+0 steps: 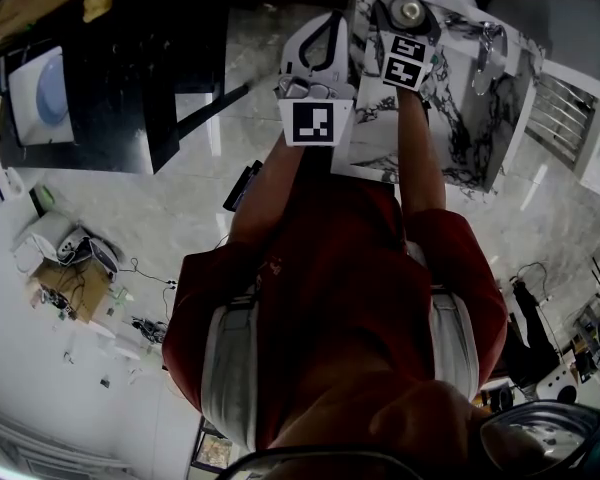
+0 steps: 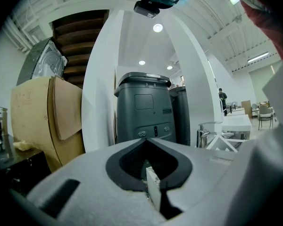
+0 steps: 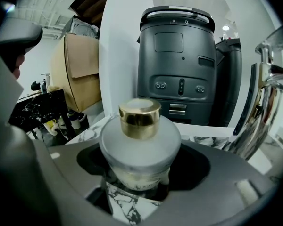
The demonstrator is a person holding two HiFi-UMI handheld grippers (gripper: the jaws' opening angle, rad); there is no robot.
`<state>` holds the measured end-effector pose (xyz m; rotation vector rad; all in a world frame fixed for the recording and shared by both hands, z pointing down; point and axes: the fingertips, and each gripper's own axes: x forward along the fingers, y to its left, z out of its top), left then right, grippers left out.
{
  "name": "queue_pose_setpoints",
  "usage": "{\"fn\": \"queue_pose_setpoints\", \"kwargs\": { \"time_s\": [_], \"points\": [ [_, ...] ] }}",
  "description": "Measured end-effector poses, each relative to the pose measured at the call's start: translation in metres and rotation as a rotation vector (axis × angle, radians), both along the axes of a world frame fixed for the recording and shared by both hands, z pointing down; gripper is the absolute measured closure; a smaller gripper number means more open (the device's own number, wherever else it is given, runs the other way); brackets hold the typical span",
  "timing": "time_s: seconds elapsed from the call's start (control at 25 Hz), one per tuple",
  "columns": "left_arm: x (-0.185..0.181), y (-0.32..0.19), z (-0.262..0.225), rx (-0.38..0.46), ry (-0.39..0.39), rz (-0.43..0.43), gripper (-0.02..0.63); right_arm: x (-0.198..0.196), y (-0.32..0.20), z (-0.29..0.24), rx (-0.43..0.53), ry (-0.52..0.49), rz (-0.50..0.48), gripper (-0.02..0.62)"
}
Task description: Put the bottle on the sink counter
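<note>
The person wears a red short-sleeved shirt, centre of the head view, with two pale grey straps running down over the shoulders, one at each side. The left gripper, upper centre, has a white rounded shell with a black loop on it, and its left cube is white with one black square marker. The right gripper, just right of it, is darker; its right cube shows black-and-white markers on two faces. In both gripper views the shells are smooth grey around a black-lined hollow
</note>
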<state>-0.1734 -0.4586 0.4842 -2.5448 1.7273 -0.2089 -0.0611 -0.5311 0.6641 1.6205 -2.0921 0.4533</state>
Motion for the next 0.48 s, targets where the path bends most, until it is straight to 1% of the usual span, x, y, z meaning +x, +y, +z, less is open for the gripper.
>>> {"fn": "queue_pose_setpoints", "kwargs": {
  "time_s": [0.16, 0.28, 0.36, 0.48],
  "points": [
    [0.0005, -0.0006, -0.004, 0.02, -0.018, 0.008, 0.604, 0.0004, -0.0034, 0.0003, -0.002, 0.013, 0.003, 0.256],
    [-0.0006, -0.0009, -0.0032, 0.004, 0.003, 0.0, 0.604, -0.0001, -0.0038, 0.0006, -0.002, 0.02, 0.003, 0.255],
    [-0.0001, -0.0004, -0.0037, 0.006, -0.008, 0.006, 0.604, -0.0004, -0.0036, 0.0009, 0.0, 0.024, -0.002, 0.253],
    [-0.0008, 0.0028, 0.0003, -0.019, -0.011, 0.003, 0.604, -0.002, -0.0022, 0.0013, 0.002, 0.02, -0.014, 0.235]
  ]
}}
